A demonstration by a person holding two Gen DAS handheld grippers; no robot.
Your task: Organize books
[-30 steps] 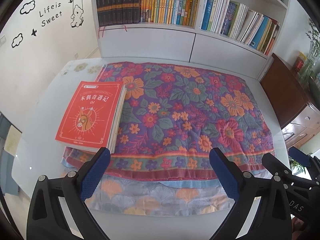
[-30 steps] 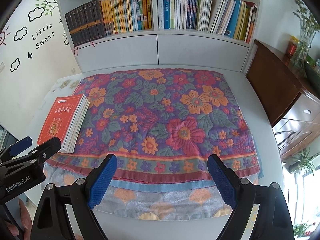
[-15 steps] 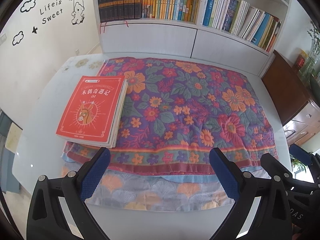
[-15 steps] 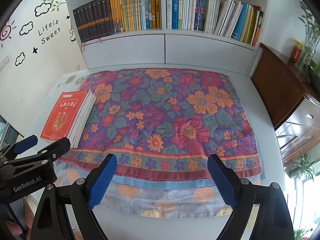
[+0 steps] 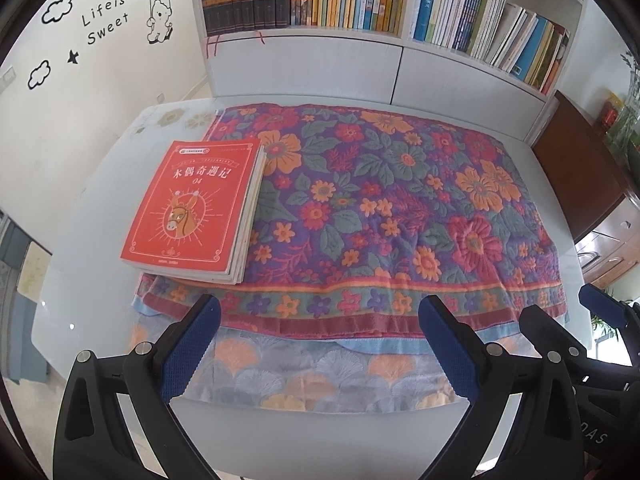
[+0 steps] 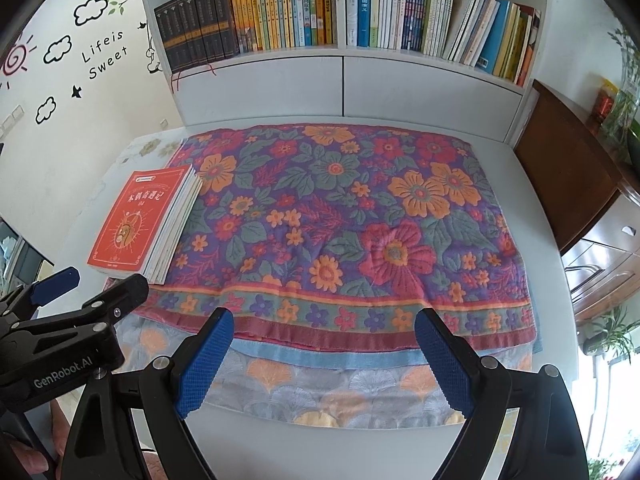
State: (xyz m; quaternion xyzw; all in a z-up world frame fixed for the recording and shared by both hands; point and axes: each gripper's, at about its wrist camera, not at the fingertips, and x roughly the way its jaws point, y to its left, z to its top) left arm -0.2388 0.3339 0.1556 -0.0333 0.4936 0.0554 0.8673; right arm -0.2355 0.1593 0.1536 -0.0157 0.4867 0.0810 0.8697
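A stack of thin books with a red donkey cover on top (image 5: pixel 196 208) (image 6: pixel 140 220) lies on the left edge of a flowered cloth (image 5: pixel 380 208) (image 6: pixel 340 224) spread over a white table. My left gripper (image 5: pixel 320 346) hovers open above the table's near edge, right of and nearer than the stack, nothing between its blue pads. My right gripper (image 6: pixel 324 354) is open too, level with the cloth's front border. In the right wrist view the left gripper (image 6: pixel 60 312) shows at the lower left, close to the stack's near corner.
A white bookcase (image 5: pixel 360 8) (image 6: pixel 344 12) packed with upright books stands behind the table. A brown wooden cabinet (image 5: pixel 580 176) (image 6: pixel 568 160) flanks the right side. A white wall with decals (image 5: pixel 80 60) is on the left. A hand (image 6: pixel 24 460) holds the left gripper's handle.
Both cameras have drawn back and tipped upward a little, so the table and book stack sit lower and farther in view. Both grippers stayed open.
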